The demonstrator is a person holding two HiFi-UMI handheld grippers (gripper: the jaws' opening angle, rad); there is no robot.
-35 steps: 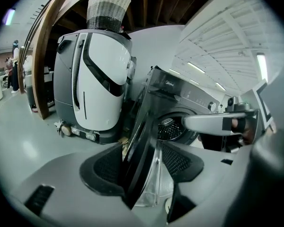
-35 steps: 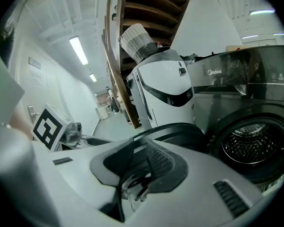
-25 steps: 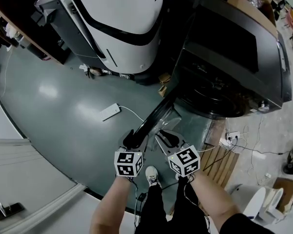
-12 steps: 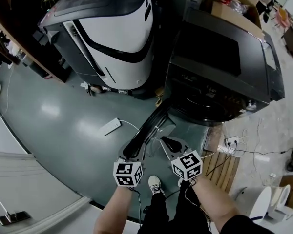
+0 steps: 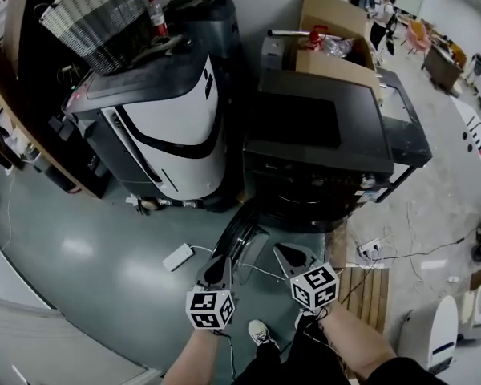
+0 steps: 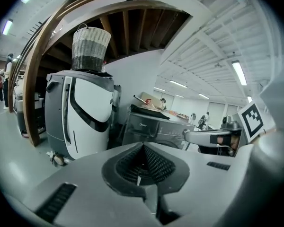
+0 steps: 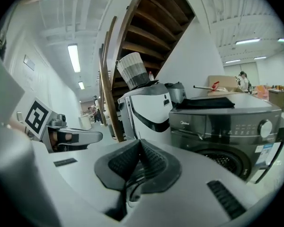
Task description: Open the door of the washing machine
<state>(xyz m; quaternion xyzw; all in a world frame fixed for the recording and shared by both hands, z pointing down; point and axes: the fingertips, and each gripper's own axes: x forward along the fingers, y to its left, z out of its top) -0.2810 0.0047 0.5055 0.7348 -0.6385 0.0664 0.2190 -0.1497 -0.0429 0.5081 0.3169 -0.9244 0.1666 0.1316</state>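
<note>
2 grippers hang low in front of the dark front-loading washing machine point(image 5: 321, 135), neither one on it. The left gripper point(image 5: 221, 265) has just closed its jaws, pads pressed together with nothing between them, and the right gripper point(image 5: 284, 252) has done the same. The machine's door point(image 5: 240, 231) stands swung open toward the person, near the left gripper's tip. A woven basket point(image 5: 96, 18) sits on top of the white appliance point(image 5: 172, 111) beside the washer
</note>
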